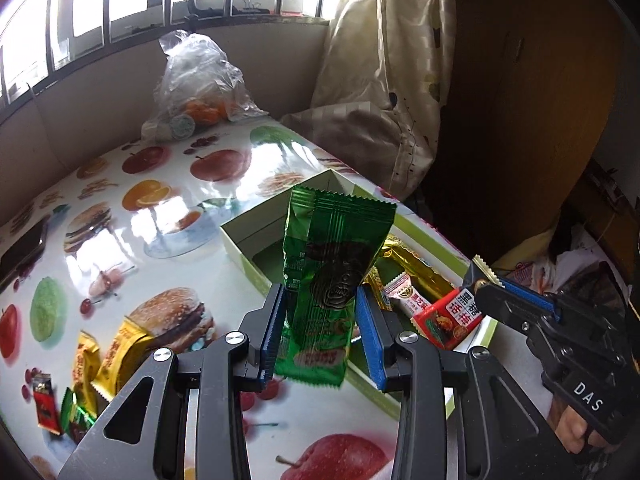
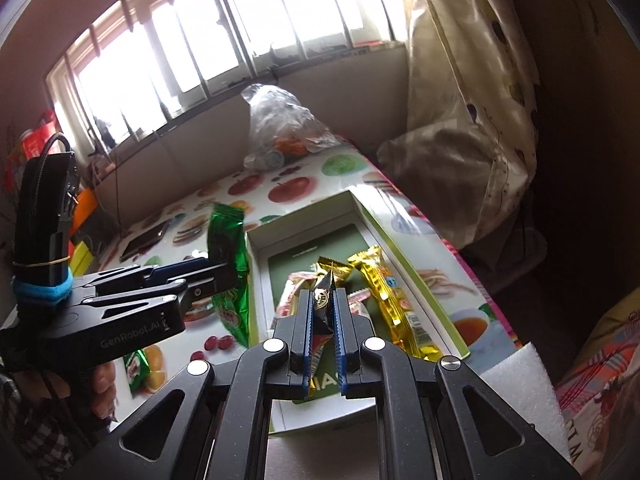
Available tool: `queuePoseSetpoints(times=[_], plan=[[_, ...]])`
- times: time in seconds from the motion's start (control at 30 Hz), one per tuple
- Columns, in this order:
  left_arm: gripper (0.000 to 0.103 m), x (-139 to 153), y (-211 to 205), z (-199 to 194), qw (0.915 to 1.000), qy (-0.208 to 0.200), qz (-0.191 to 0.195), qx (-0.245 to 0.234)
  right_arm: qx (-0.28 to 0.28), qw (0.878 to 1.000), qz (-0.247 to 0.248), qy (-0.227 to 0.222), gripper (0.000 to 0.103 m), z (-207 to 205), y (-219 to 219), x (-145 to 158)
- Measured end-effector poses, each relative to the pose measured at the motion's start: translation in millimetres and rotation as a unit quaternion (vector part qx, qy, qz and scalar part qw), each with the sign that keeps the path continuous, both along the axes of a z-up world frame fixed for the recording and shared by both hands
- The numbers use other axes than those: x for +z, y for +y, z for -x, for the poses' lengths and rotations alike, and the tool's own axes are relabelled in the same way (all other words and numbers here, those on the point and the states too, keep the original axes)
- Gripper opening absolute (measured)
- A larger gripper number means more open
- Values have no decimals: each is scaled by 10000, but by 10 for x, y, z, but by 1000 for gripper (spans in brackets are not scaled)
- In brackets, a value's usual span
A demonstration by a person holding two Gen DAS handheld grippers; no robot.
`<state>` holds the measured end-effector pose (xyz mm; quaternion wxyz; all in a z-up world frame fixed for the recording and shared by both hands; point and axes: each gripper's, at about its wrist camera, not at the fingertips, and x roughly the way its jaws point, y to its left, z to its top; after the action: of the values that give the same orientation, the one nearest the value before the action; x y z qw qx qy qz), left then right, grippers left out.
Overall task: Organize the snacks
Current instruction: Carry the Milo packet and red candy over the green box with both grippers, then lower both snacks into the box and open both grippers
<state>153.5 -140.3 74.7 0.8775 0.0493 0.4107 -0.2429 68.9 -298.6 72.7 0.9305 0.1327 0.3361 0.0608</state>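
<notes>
Above the box (image 2: 416,276), left gripper (image 1: 320,332) grips a green pack (image 1: 328,276), right gripper (image 2: 323,322) a red one (image 1: 448,320); next, probably lower and release.

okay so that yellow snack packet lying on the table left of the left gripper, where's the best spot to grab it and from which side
Probably from above, across its narrow width near the middle. The yellow snack packet lies flat on the table with a second yellow packet right against its left side, so a low side approach looks blocked. The left gripper holds the green packet, so that goes into the box first.
</notes>
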Motion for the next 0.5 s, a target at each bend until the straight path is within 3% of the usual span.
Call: queuePoseSetpoints(times=[0.5], plan=[[37, -175, -109, -95, 9999, 126, -1, -74, -68, 9994, -109, 313, 10, -143, -91, -260]])
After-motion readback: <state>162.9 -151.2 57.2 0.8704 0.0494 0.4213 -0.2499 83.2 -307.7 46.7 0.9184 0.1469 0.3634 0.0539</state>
